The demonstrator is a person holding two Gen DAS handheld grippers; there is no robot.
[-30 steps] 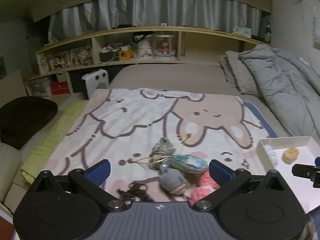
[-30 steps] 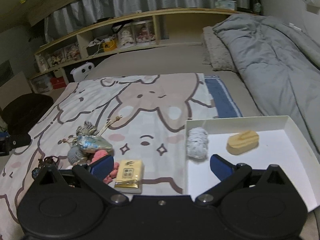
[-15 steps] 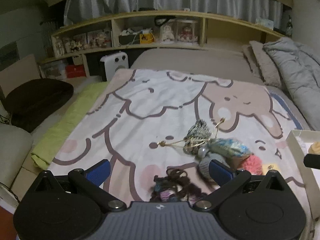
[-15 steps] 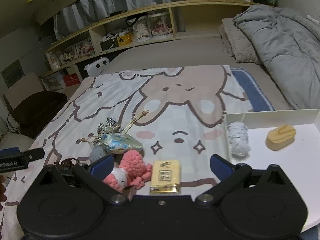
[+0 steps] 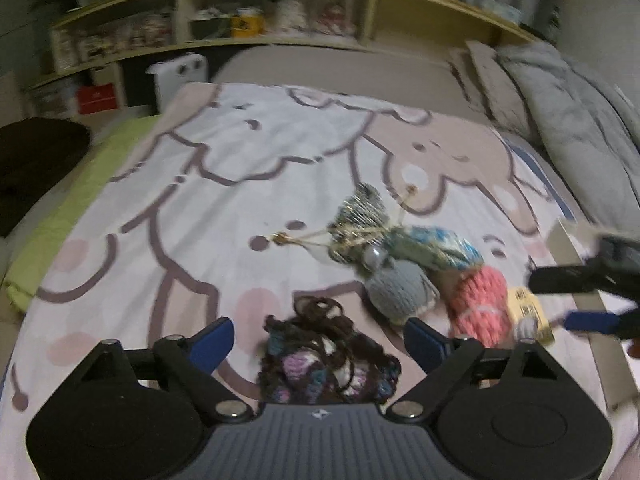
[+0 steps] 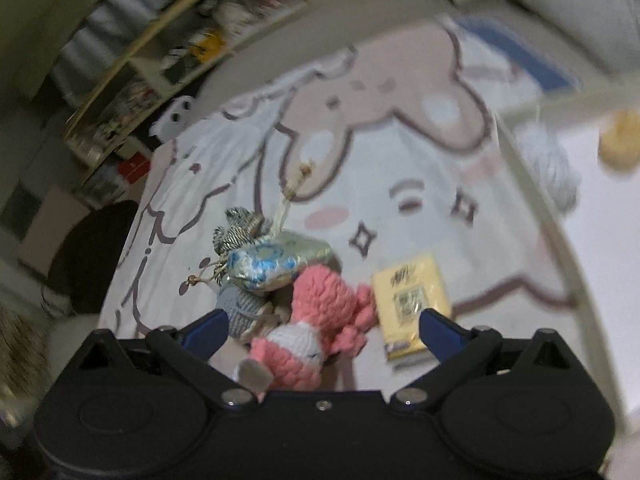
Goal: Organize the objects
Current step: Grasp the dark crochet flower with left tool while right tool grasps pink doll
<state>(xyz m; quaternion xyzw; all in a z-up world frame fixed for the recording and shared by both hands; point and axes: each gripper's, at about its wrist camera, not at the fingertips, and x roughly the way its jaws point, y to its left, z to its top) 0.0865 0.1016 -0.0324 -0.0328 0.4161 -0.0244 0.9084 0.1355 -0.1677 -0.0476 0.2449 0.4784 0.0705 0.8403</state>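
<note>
The left gripper [image 5: 318, 338] hangs low over the near edge of the cartoon-print blanket [image 5: 248, 168], fingers spread wide, with the dark crocheted bundle [image 5: 326, 360] lying between the blue pads and gripped by neither. The right gripper [image 6: 322, 330] is tilted, its view rolled, and also stands wide; the pink knitted toy [image 6: 312, 320] lies between its fingers, untouched as far as the blur allows.

Just beyond the dark bundle, the grey knitted piece [image 5: 400, 286], the blue-patterned pouch [image 5: 432, 246] and the striped tasselled pouch [image 5: 360, 210] crowd together near the blanket's right half. The yellow packet [image 6: 410, 298] lies just beside the pink toy, toward the tray. The blanket's left and far parts are bare print, bordered on the left by a green cover [image 5: 68, 200] and on the right by a grey duvet [image 5: 580, 120].

The white tray [image 6: 532, 208] sits off the blanket's right edge. Inside it, near the wall facing the blanket, lies a pale fluffy roll [image 6: 554, 172]; a tan block [image 6: 620, 142] lies farther in, apart from the roll.
</note>
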